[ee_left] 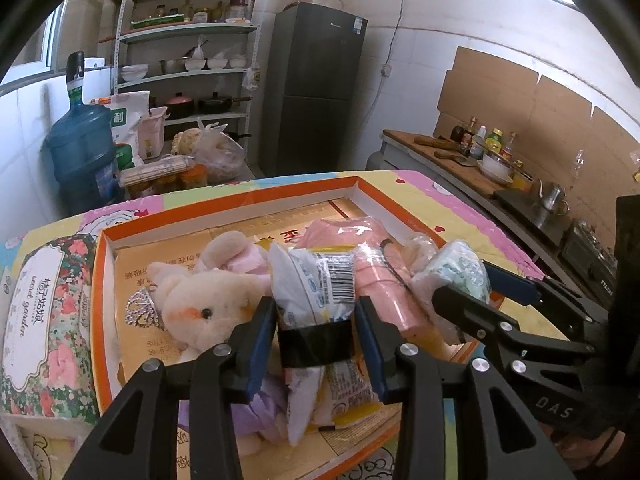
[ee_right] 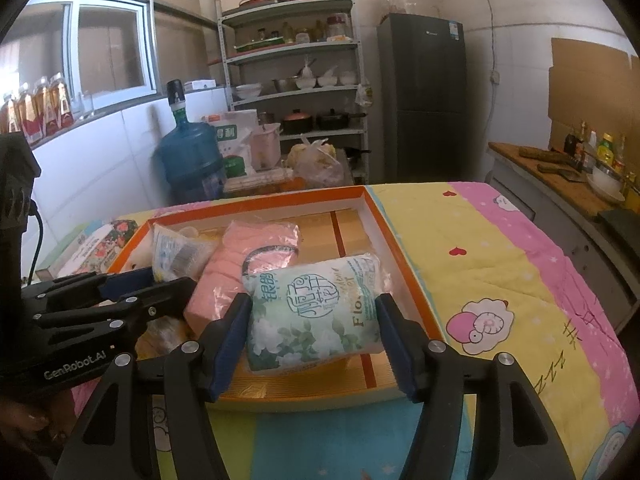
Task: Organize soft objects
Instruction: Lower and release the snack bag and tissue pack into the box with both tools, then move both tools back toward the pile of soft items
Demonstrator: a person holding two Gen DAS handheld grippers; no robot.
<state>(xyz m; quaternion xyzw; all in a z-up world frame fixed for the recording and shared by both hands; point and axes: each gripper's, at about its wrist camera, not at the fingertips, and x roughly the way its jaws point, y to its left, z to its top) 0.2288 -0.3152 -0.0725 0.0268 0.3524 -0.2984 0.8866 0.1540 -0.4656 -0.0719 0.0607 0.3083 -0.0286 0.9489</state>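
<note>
An orange-rimmed cardboard tray (ee_left: 224,212) lies on a cartoon-print cloth. My left gripper (ee_left: 316,344) is shut on a white plastic packet (ee_left: 316,288) bound with black tape, held over the tray. A cream plush bunny (ee_left: 200,300) with a silver crown lies to its left, a pink wrapped bundle (ee_left: 380,280) to its right. My right gripper (ee_right: 316,336) is shut on a green floral tissue pack (ee_right: 312,312) over the tray's (ee_right: 404,264) right part. The pink bundle (ee_right: 240,276) and white packet (ee_right: 176,252) lie behind it. The right gripper also shows in the left wrist view (ee_left: 468,288).
A floral tissue box (ee_left: 44,320) stands left of the tray. A blue water jug (ee_left: 84,152), a shelf rack (ee_left: 188,68) and a fridge (ee_left: 316,88) stand beyond the table. A counter (ee_right: 560,176) with bottles and a bowl runs along the right.
</note>
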